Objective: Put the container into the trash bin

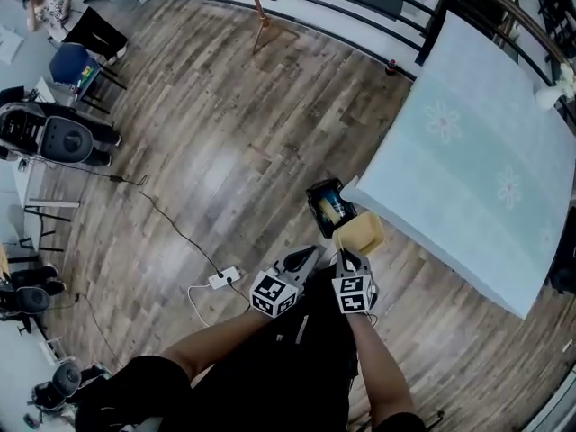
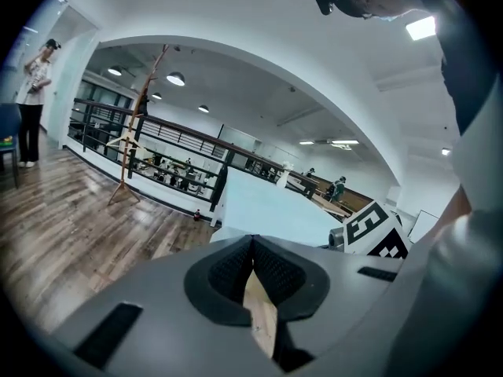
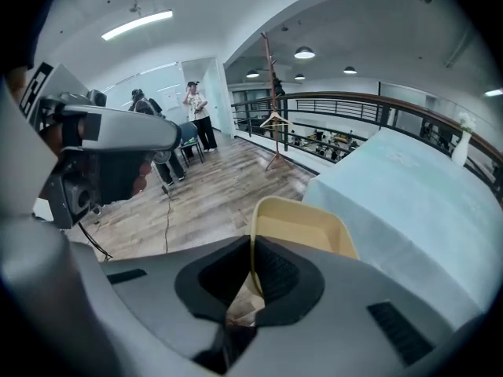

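Observation:
A shallow yellow container (image 1: 360, 233) hangs in the air, with my right gripper (image 1: 347, 256) shut on its near rim. In the right gripper view the container (image 3: 302, 228) sticks out past the jaws of the right gripper (image 3: 251, 246), and its thin wall is pinched between the pads. A small black trash bin (image 1: 328, 207) with something coloured inside stands on the floor at the table's corner, just beyond the container. My left gripper (image 1: 304, 260) hovers to the left of the right one; its jaws meet at the tips with nothing between them, as the left gripper (image 2: 252, 240) view shows.
A table under a pale blue cloth (image 1: 468, 151) fills the right side, its corner next to the bin. A white power strip (image 1: 222, 279) with its cable lies on the wooden floor at the left. A wooden coat stand (image 1: 261, 7), a black railing and chairs stand farther off.

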Tool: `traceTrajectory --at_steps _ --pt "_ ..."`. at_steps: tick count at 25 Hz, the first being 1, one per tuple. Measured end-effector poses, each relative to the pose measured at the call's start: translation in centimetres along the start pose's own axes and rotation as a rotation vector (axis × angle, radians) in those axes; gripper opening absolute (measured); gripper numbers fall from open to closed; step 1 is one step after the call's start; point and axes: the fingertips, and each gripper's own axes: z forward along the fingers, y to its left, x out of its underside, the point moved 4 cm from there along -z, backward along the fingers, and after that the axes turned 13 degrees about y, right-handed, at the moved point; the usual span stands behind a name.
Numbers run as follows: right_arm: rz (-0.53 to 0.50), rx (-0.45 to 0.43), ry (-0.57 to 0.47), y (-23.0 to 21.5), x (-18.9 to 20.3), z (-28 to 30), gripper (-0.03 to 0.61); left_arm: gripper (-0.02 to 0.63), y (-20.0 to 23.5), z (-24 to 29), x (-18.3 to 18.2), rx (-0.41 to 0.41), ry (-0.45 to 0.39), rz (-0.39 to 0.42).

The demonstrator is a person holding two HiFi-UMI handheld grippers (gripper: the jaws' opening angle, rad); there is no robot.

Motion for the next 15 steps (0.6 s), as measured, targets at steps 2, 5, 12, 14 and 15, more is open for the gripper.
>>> traceTrajectory --at_steps 2,5,12,14,15 --pt "-0.055 -0.020 0.032 0.0 0.5 1.5 0.041 0.014 0.8 0.9 1.2 -0.021 0.008 -0.042" --pt "-0.145 -0.045 0.073 -0.1 1.3 4.6 0.041 0.014 2.1 2.3 2.3 -0.040 -0.001 -0.072" --pt "-0.426 -0.142 0.114 0.4 3.6 8.5 0.041 0.014 3.1 4.8 5.6 -0.101 -0.020 -0.176" --pt "-0.482 -0.185 0.117 0.2 3.7 9.2 0.041 0.014 3.3 5.6 6.3 -0.137 -0.025 -0.199" --pt "-0.509 -0.207 0.122 0.3 3.7 9.7 0.041 0.014 3.5 5.9 6.5 -0.153 -0.027 -0.212"
